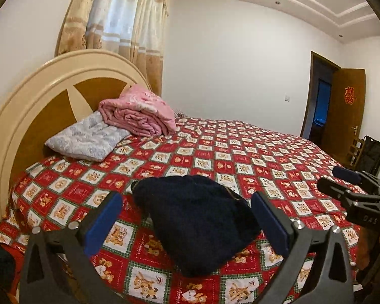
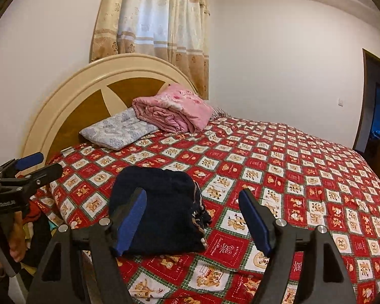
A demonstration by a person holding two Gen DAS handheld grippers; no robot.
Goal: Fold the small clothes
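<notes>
Red patchwork bedding with teddy-bear squares covers the bed (image 1: 240,152) we work over, in a white-walled bedroom with beige curtains (image 1: 129,17) behind a rounded cream and brown headboard (image 1: 45,93). Against the headboard we see a pale grey pillow (image 1: 86,139) with a folded pink quilt (image 1: 141,111) lying partly on top of it. An open wooden door (image 1: 347,106) stands at the far right.

Our dark navy garment (image 1: 197,220) lies folded in a compact bundle near the bed's close edge, a little trim showing along its right side. Our left gripper (image 1: 187,224) hangs above it with its blue fingers (image 1: 106,223) spread wide apart, touching nothing. Our right gripper (image 2: 192,223) is raised just to the right, fingers (image 2: 133,221) likewise apart and empty, with the bundle showing behind its left finger. Each gripper shows at the edge of the other's view.
</notes>
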